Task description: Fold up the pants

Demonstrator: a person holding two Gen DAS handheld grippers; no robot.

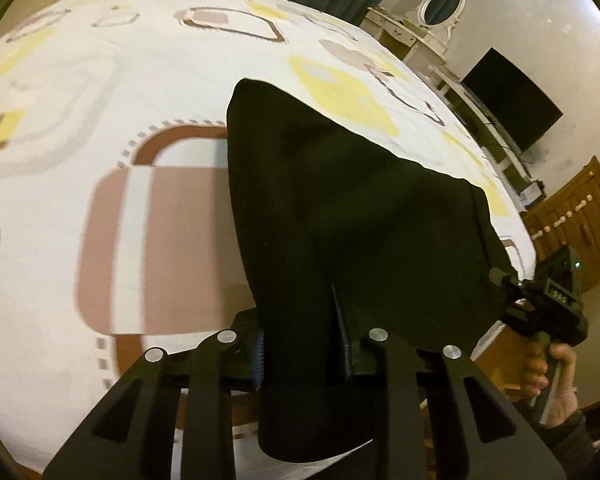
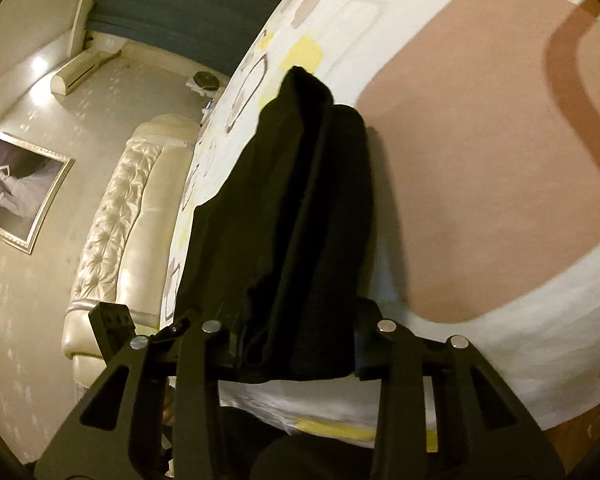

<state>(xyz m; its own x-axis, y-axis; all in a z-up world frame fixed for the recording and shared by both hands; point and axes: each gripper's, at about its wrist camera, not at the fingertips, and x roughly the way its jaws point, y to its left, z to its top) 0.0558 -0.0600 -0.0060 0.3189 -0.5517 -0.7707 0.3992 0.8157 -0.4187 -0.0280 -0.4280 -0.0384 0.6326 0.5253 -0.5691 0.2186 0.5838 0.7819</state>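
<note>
Both hand-held grippers apparently pinch the black pants (image 1: 340,208); only the left view shows a television (image 1: 512,100).

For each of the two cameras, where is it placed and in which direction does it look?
Left wrist: sits on the left tool, looks down across the patterned bedsheet at the black pants; the right tool and hand show.
Right wrist: sits on the right tool, looks along the pants toward the headboard; the other tool's body shows.
Shared: pants, bedsheet.

Black pants (image 1: 340,208) between left gripper (image 1: 300,354) jaws
</note>
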